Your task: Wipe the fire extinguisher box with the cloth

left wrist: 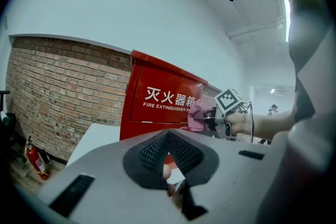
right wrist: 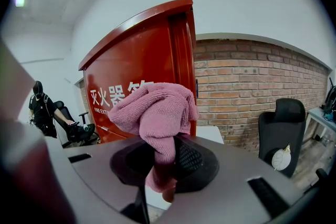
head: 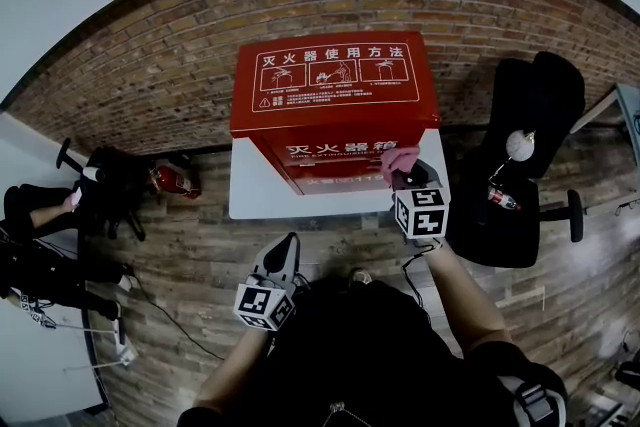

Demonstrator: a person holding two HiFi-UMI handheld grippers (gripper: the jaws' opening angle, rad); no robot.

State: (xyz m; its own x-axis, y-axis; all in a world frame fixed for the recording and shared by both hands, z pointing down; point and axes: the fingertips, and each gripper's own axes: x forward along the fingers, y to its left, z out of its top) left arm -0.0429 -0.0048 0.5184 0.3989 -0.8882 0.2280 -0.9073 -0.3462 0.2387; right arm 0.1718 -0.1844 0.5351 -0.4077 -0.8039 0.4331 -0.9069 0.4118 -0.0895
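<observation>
The red fire extinguisher box [head: 335, 110] stands on a white platform [head: 258, 193] against the brick wall, with white lettering on its lid and front. My right gripper [head: 405, 173] is shut on a pink cloth [head: 398, 159] and holds it against the right end of the box's front face. In the right gripper view the cloth [right wrist: 155, 110] bunches above the jaws [right wrist: 165, 152], with the box [right wrist: 142, 65] just behind. My left gripper [head: 288, 250] hangs lower, short of the platform, shut and empty. Its own view shows the box [left wrist: 157, 102] and the cloth [left wrist: 197, 115].
A black office chair [head: 525, 155] stands right of the box. A small red extinguisher [head: 172, 180] lies on the floor at left, near a seated person [head: 40, 210]. A cable [head: 165, 320] runs over the wooden floor. The brick wall [head: 150, 65] is behind.
</observation>
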